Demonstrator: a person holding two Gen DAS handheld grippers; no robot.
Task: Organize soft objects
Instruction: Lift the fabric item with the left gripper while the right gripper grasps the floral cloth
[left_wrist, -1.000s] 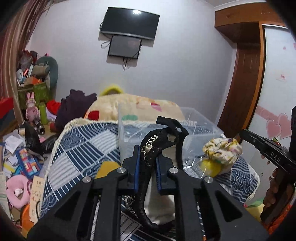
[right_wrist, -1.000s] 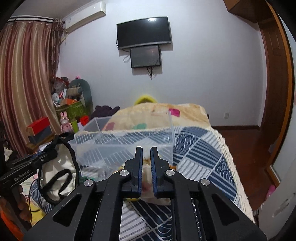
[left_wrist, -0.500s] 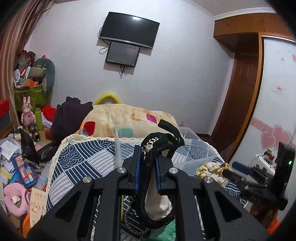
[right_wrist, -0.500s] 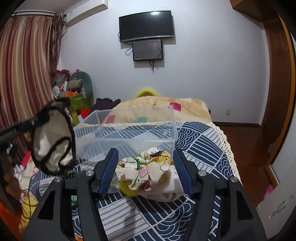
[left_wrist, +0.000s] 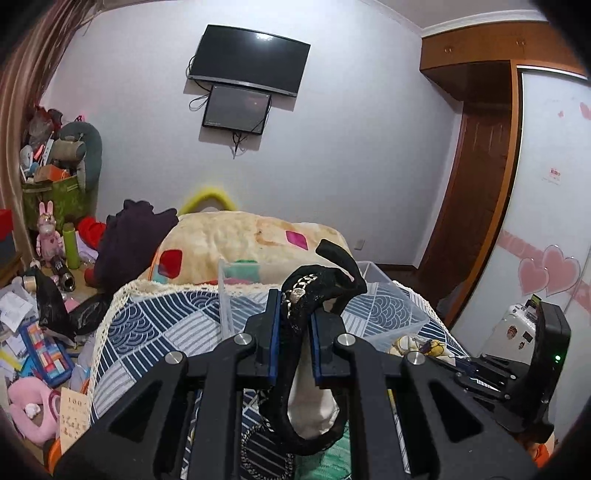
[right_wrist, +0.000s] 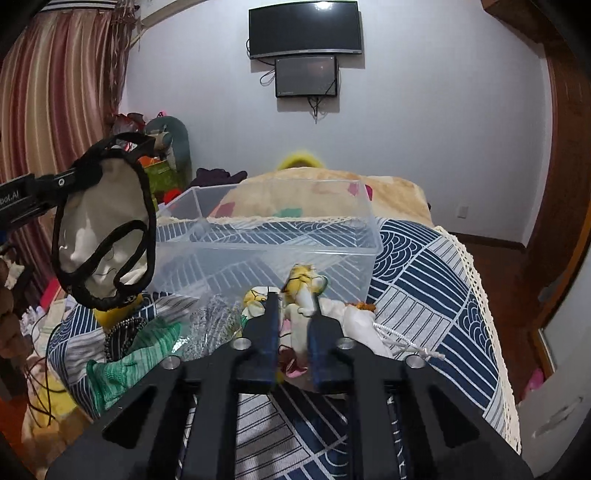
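Right wrist view: right gripper (right_wrist: 293, 325) jaws, just closing, now clamp yellow-print cloth (right_wrist: 301, 291); left gripper (left_wrist: 294, 332) pinches black-trimmed garment (left_wrist: 306, 306), whose full cream panel shows only here, upper left.

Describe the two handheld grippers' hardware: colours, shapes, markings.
Both match: the left gripper and right gripper are matte black plastic, with two angular fingers with triangular cut-outs, silver round bolt heads and blue pads on the inner faces. In the right wrist view, the left gripper shows white lettering on its side. In the left wrist view, the right one's housing shows a green light.
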